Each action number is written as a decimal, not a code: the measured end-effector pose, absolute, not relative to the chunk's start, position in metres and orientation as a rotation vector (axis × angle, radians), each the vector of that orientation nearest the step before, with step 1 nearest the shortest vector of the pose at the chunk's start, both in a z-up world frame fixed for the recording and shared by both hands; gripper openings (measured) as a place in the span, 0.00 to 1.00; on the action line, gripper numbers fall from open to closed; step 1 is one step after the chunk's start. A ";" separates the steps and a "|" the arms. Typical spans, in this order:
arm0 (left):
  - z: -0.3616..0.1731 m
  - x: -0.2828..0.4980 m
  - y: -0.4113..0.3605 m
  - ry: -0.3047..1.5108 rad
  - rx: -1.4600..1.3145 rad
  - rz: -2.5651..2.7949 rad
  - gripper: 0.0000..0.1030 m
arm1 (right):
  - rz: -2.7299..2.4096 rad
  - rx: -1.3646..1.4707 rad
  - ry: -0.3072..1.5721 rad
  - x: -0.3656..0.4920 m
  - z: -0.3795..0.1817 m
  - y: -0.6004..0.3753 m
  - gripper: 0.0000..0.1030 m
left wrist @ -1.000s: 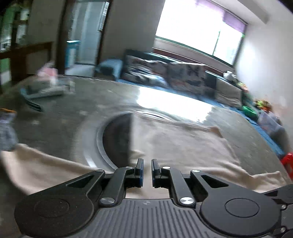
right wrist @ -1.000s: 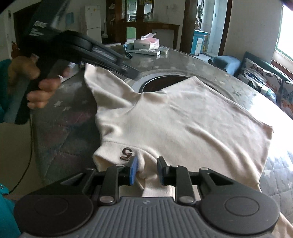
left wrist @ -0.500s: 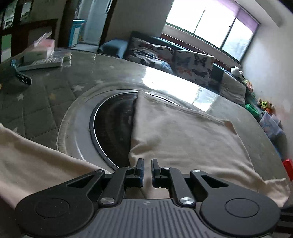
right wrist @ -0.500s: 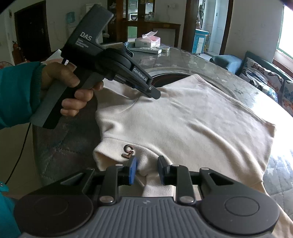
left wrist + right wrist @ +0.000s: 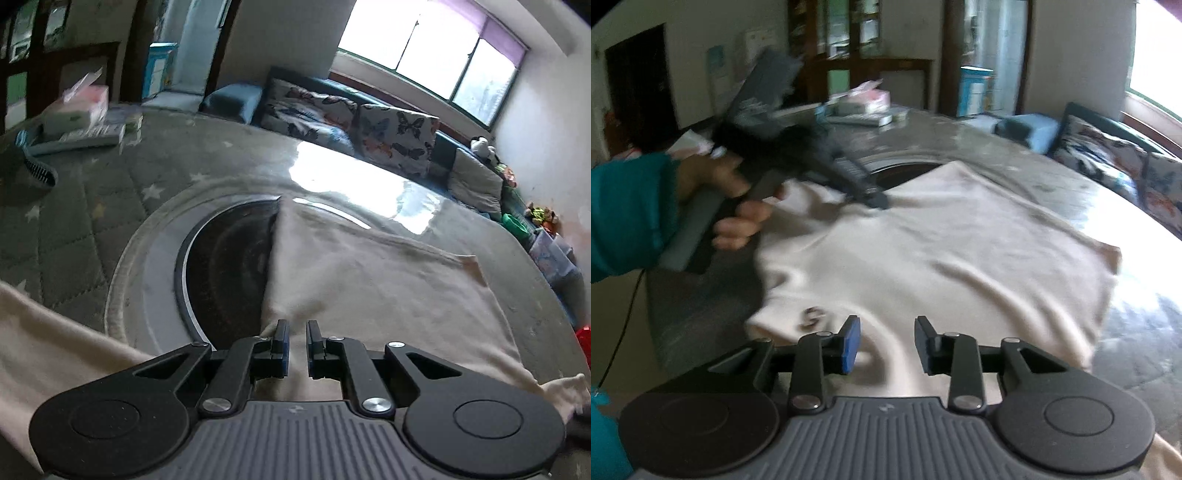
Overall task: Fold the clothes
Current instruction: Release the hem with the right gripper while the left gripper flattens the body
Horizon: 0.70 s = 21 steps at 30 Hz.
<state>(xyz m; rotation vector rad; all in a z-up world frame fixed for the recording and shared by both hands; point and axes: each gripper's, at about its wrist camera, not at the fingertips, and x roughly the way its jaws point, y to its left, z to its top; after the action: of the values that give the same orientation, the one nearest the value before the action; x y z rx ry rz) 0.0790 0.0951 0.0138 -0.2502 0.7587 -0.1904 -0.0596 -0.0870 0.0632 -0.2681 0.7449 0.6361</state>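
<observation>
Across the round table (image 5: pixel 110 206) the cream sweatshirt (image 5: pixel 960 258) lies spread, partly over the dark centre disc (image 5: pixel 229 266), so I can fold it flat. My left gripper (image 5: pixel 294 341) is pinched nearly closed on a fold near the sleeve to carry that side over. My right gripper (image 5: pixel 886 341) is opening, cloth beneath its fingers but unpinched, letting the collar edge settle.

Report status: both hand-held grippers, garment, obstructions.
Left hand-held gripper shut on cream garment. Right hand-held gripper opening, garment between jaws. Garment spread flat, nothing blocking.
</observation>
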 end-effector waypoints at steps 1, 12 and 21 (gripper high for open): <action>0.015 0.080 0.092 0.752 -0.235 -0.195 0.10 | 0.607 -0.254 0.741 -0.054 0.064 -0.092 0.31; 0.012 0.080 0.088 0.763 -0.181 -0.185 0.12 | 0.368 -0.107 0.791 -0.014 0.053 -0.151 0.31; 0.025 0.055 0.021 0.750 -0.062 -0.422 0.12 | 0.386 -0.072 0.804 0.008 0.052 -0.150 0.30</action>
<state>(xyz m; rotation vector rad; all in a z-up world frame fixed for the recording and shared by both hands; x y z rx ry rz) 0.0545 0.0214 0.0248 -0.0620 0.7500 -0.4219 0.0077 -0.1500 0.0519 -0.0721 0.8035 0.3862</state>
